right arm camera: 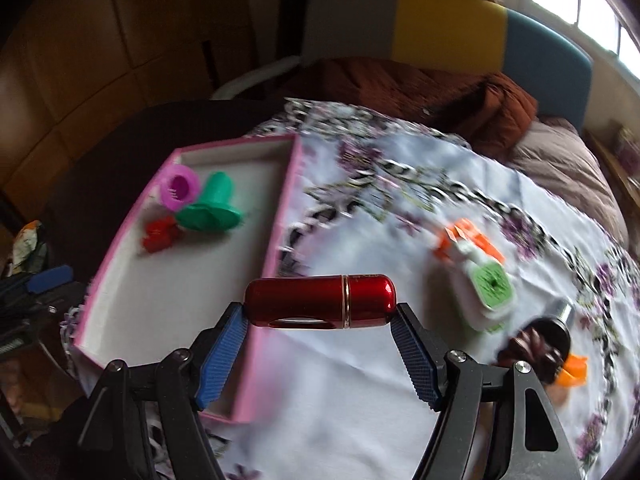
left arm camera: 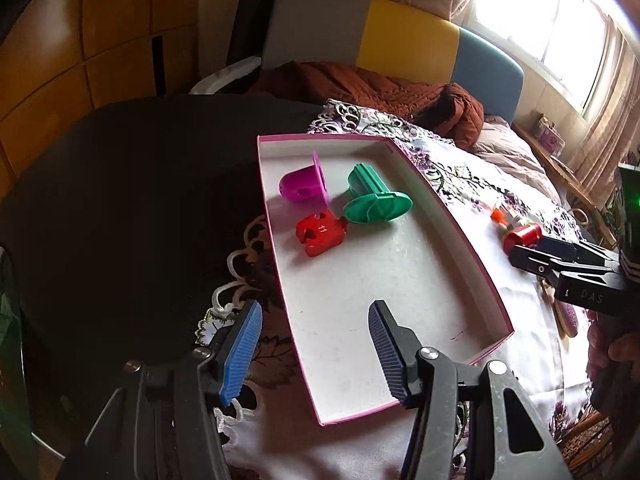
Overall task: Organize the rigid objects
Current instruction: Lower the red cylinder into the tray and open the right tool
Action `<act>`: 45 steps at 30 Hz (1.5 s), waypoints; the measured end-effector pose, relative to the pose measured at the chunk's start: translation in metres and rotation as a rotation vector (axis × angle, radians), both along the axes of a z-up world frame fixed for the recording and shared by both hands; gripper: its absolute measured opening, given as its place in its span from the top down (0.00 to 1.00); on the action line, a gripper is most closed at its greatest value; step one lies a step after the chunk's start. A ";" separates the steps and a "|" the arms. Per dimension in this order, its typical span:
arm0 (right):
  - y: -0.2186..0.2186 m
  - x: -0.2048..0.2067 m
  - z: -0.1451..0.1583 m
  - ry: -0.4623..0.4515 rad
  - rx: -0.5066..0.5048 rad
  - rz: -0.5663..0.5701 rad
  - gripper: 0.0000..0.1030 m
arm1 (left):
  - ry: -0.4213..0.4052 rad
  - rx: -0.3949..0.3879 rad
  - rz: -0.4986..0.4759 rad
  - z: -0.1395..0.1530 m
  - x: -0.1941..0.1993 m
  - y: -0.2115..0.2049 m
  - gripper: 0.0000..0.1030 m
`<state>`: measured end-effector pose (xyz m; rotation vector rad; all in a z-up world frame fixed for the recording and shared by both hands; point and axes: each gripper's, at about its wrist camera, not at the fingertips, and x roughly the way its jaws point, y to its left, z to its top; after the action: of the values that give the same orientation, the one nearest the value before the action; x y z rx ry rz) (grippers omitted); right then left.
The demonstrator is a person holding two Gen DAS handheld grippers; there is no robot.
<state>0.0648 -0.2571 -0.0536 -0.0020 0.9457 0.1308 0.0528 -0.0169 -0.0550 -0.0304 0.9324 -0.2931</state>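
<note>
one red capsule (right arm camera: 320, 301) sits crosswise between right gripper (right arm camera: 320, 320) tips, jaws clamped on its two ends, held above the near right rim of the pink tray (right arm camera: 280, 216). three pieces lie at the tray's far end: magenta cup (left arm camera: 304, 185), green flanged piece (left arm camera: 374, 196), red block (left arm camera: 320, 234). left gripper (left arm camera: 316, 350) hangs over the tray's near left edge, jaws apart, holding nothing. orange-green item (right arm camera: 478, 270) on floral cloth (right arm camera: 360, 380), right of tray.

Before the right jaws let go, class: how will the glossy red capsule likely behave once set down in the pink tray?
The red capsule is a smooth cylinder with rounded ends, so it will probably roll on the pink tray floor. Its glossy shell looks slippery and rigid; held only end to end by the right gripper, it might slip or pivot.
</note>
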 end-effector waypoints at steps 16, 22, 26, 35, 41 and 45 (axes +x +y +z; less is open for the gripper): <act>0.093 0.070 -0.035 0.133 -0.020 0.179 0.28 | 0.012 -0.045 0.086 0.000 0.006 0.035 0.45; 0.090 0.095 -0.050 0.154 -0.034 0.091 0.27 | 0.017 -0.041 0.070 -0.003 0.002 0.031 0.45; 0.092 0.092 -0.049 0.140 -0.040 0.094 0.25 | 0.006 -0.035 0.056 -0.001 0.001 0.026 0.45; 0.082 0.075 -0.032 0.088 0.001 0.074 0.18 | 0.000 -0.024 0.046 0.003 -0.004 0.022 0.45; 0.073 0.058 -0.018 0.051 0.036 0.055 0.16 | -0.008 -0.011 0.029 0.006 -0.008 0.016 0.45; 0.065 0.046 -0.004 0.014 0.046 0.051 0.14 | -0.018 -0.004 0.015 0.008 -0.011 0.010 0.45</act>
<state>0.1112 -0.1917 -0.0581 0.0170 0.9563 0.1995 0.0413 -0.0067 -0.0466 -0.0383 0.9137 -0.2809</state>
